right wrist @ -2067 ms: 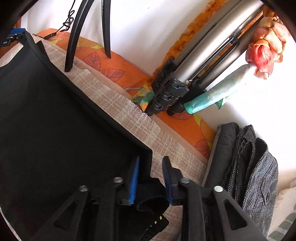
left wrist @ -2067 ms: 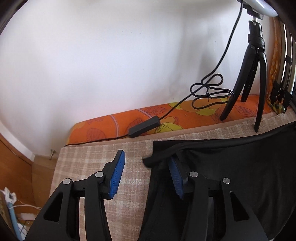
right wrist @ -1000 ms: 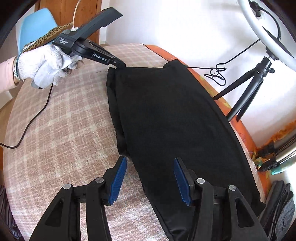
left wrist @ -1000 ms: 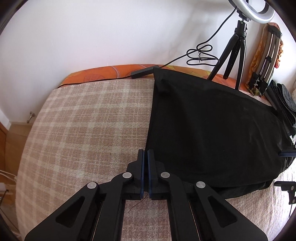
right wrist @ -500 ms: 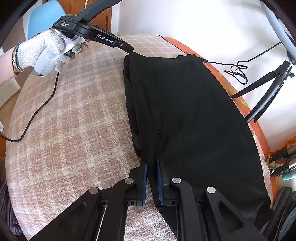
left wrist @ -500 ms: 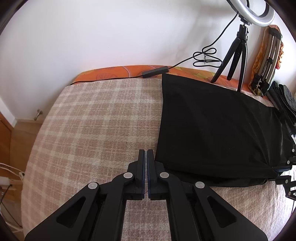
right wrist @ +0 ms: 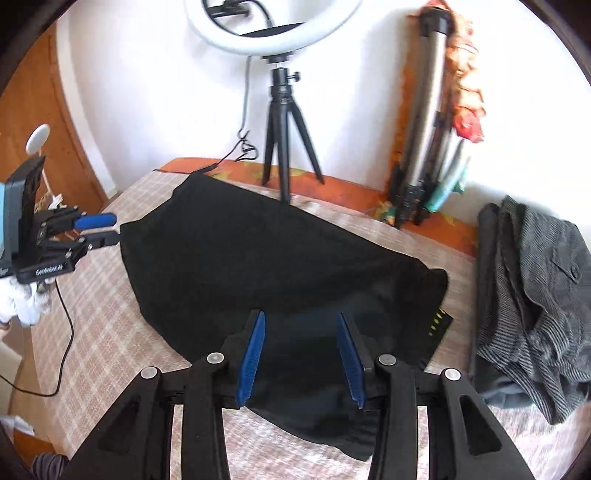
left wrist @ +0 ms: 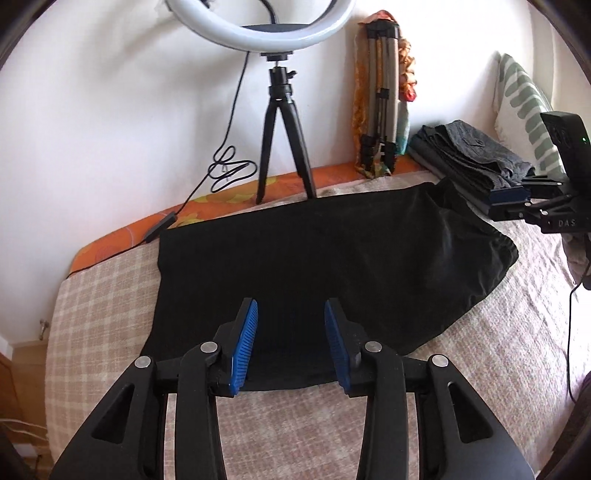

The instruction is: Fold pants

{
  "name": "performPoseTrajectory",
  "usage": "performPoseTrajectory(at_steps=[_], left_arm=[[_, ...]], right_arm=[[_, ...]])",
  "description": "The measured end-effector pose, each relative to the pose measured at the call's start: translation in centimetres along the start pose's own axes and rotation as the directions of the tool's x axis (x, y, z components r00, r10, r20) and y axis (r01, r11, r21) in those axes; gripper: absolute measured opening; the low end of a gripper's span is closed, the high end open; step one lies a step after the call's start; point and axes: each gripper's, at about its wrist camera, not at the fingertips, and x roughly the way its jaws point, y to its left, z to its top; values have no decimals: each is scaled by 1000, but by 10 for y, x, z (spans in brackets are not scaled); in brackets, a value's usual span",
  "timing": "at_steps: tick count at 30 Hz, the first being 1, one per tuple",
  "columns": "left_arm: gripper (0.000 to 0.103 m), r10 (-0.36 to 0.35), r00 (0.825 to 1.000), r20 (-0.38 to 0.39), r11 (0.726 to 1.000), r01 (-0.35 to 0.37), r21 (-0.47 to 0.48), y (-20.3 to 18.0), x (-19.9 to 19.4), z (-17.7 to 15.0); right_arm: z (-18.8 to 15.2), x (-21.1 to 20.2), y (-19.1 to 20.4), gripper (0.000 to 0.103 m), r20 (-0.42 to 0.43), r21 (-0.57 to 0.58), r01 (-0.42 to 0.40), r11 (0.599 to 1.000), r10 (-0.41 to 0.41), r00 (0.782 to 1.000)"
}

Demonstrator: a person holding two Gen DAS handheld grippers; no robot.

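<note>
Now both claws, left claw and right claw, have just been opening, nothing gripped, above the black pants lying folded on the bed, ring light at twelve o'clock, likely repositioning.

Black plastic left gripper and right gripper, ribbed blue pads, silver pivot screws, white lettering on housing, trailing black cable; white knit glove.

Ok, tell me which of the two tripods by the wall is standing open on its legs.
The short black tripod under the white ring light: its legs are spread on the bed. The tall silver tripod is folded shut and leans against the wall.
</note>
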Motion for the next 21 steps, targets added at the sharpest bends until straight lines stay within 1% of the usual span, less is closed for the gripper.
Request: performPoseTrajectory(at_steps=[2,4,5,6,7,9,11,12,16,18,21], left_arm=[[40,-48,999,12,997,47,63,-31,-1,8],[46,-101,995,15,988,98,119,-62,0,15],[49,-127,992,13,982,123,146,-78,0,19],[50,-151,988,11,974,147,173,-93,2,22],[51,-175,985,6,966,171,196,-109,3,25],[56,-227,974,-2,945,221,241,-139,6,29],[60,-279,960,-12,921,271,279,-168,12,31],[60,-293,956,-21,909,285,303,-182,14,30],[60,-314,948,-48,861,306,407,-228,29,24],[60,-306,950,-59,845,299,444,-243,37,22],[60,-276,959,-61,818,267,509,-258,49,19]], right_arm=[[-3,-12,-24,42,8,62,38,997,-38,999],[-8,-23,-43,44,16,102,51,993,-53,998],[-10,-27,-51,47,17,124,46,991,-49,999],[-11,-30,-58,49,18,143,39,989,-42,999],[-11,-32,-64,49,21,157,28,987,-31,999],[-10,-34,-75,50,22,171,10,985,-14,1000],[-5,-29,-83,50,21,189,-12,982,8,1000],[-1,-25,-87,50,17,200,-24,980,21,1000],[21,-1,-92,50,-9,165,-42,985,45,999],[35,17,-98,50,-30,172,-53,984,59,998],[53,45,-111,50,-62,182,-19,983,30,998]])
